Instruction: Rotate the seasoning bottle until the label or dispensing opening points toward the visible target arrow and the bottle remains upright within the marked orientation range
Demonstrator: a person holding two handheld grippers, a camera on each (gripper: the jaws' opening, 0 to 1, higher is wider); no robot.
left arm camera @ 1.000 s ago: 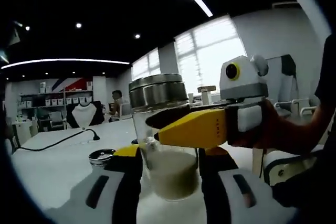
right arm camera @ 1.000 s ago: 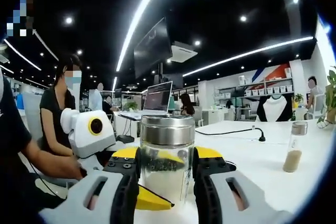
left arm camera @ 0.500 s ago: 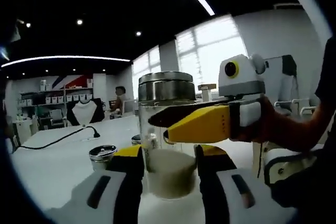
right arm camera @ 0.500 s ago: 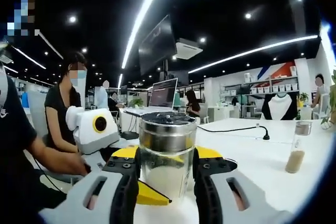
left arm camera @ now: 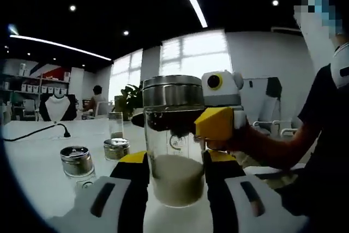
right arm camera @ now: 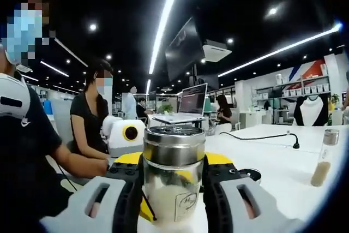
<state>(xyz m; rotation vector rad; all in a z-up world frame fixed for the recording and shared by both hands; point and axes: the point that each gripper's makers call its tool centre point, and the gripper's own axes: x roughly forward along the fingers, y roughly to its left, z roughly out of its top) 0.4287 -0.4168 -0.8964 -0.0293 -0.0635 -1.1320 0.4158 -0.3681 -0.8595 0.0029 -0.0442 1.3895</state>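
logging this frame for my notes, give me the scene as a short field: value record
main item: seasoning bottle, clear glass, steel lid, pale powder in its lower part
bottle pose: upright on the white table
left gripper: jaws on either side of the bottle's lower body
right gripper: jaws on either side of the bottle below the lid
label: small printed mark on the glass
nearby: two small steel-lidded jars and a tall slim bottle on the table
target arrow: cannot tell
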